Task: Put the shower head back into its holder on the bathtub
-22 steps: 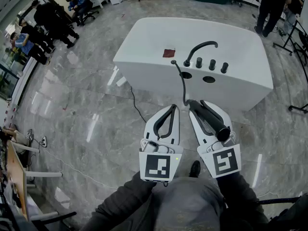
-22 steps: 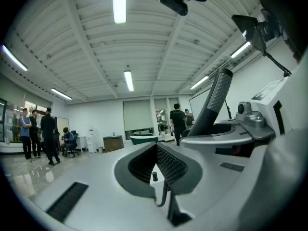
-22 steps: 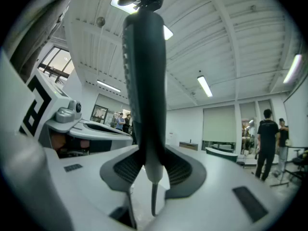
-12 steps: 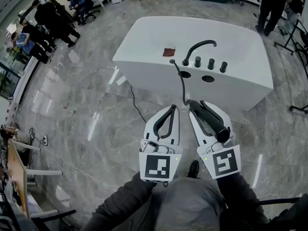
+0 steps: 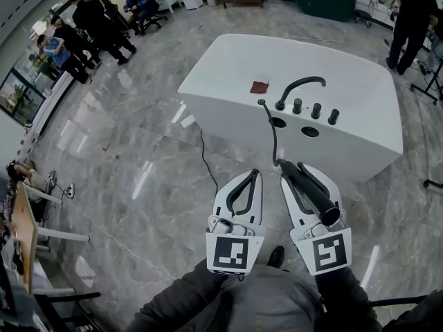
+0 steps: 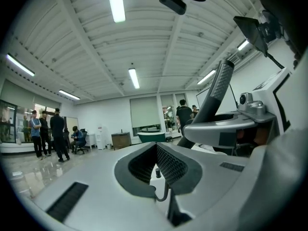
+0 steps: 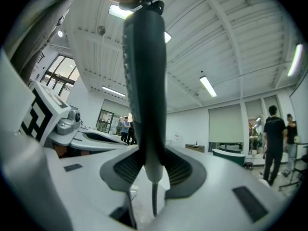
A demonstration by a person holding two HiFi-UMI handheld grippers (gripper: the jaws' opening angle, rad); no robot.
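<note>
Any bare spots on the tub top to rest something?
Bare: bathtub top left of the red square, and the far stretch behind the spout. Crowded: near edge, where knobs, two holes and the hose cluster.

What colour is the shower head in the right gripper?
Black shower head, with a matching black hose; shows best in the head view.
</note>
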